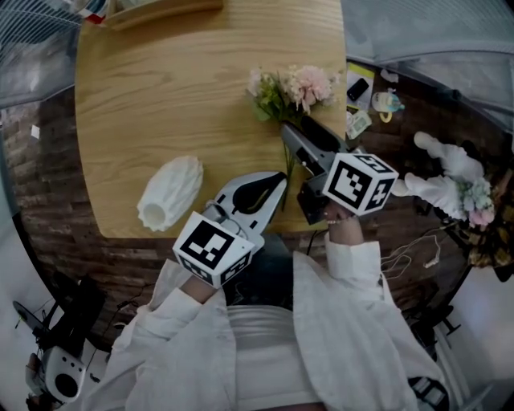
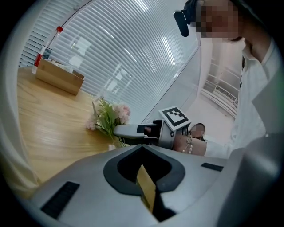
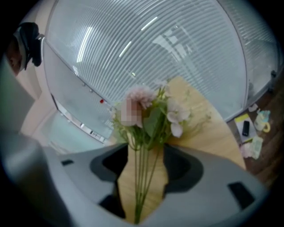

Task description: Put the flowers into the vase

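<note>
A bunch of pink and white flowers lies on the wooden table, its green stems running back toward me. My right gripper is open around those stems, with table showing on both sides of them and neither pad touching. The left gripper view shows the blooms just beyond the right gripper. A white ribbed vase lies on its side near the table's front left. My left gripper hovers between vase and stems, shut and empty, with only a thin sliver of table showing behind its tips.
A wooden box stands at the table's far edge, with a red-capped tube beside it. On the floor to the right lie a white plush toy and small items. The table's front edge is close to my body.
</note>
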